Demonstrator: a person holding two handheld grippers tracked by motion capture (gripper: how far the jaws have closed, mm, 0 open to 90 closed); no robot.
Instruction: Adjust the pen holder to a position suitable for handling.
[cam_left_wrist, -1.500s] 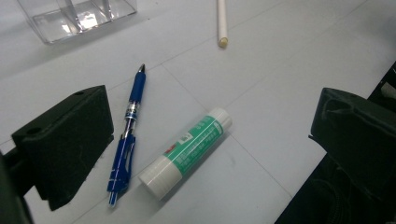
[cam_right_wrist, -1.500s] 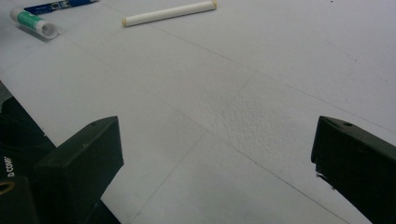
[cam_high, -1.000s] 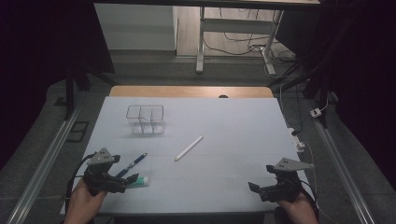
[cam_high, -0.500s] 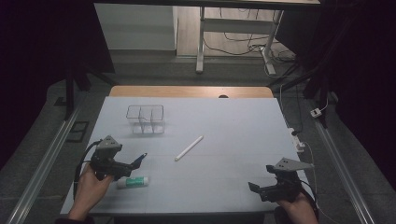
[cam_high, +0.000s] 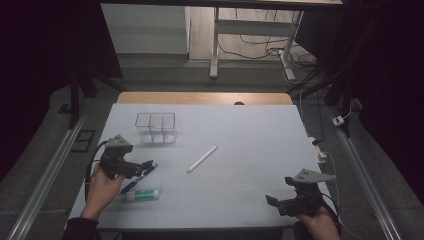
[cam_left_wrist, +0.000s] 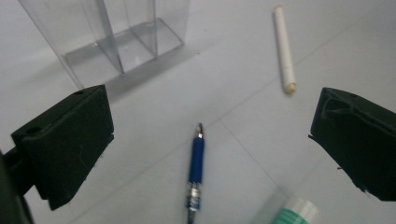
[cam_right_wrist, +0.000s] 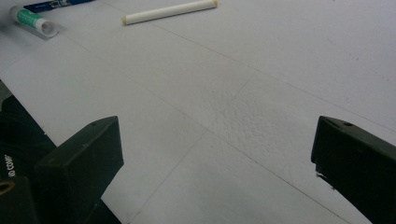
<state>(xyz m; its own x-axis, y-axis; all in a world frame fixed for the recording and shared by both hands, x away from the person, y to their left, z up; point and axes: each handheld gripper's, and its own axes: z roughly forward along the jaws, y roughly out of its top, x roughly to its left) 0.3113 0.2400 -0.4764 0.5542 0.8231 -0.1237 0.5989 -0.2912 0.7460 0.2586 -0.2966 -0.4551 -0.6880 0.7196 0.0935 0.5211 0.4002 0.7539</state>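
Observation:
A blue pen (cam_left_wrist: 196, 163) lies on the white table, its tip pointing away between the jaws of my left gripper (cam_high: 142, 167), which stands open just above it. The same blue pen (cam_high: 137, 178) shows in the high view at the left. Beside it lies a white tube with a green label (cam_high: 142, 195) (cam_left_wrist: 292, 212). A white stick (cam_high: 202, 159) (cam_left_wrist: 284, 46) (cam_right_wrist: 168, 11) lies mid-table. A clear divided holder (cam_high: 156, 127) (cam_left_wrist: 107, 32) stands behind. My right gripper (cam_high: 275, 202) is open at the front right, over bare table.
The table's front edge (cam_high: 200, 227) runs just below both hands. A wooden strip (cam_high: 205, 98) borders the far side. Cables and a small white plug (cam_high: 340, 120) lie on the floor to the right. Metal rails (cam_high: 50, 170) flank the table.
My left gripper has moved forward and up the table, from the front left corner to over the blue pen. The right gripper has stayed put.

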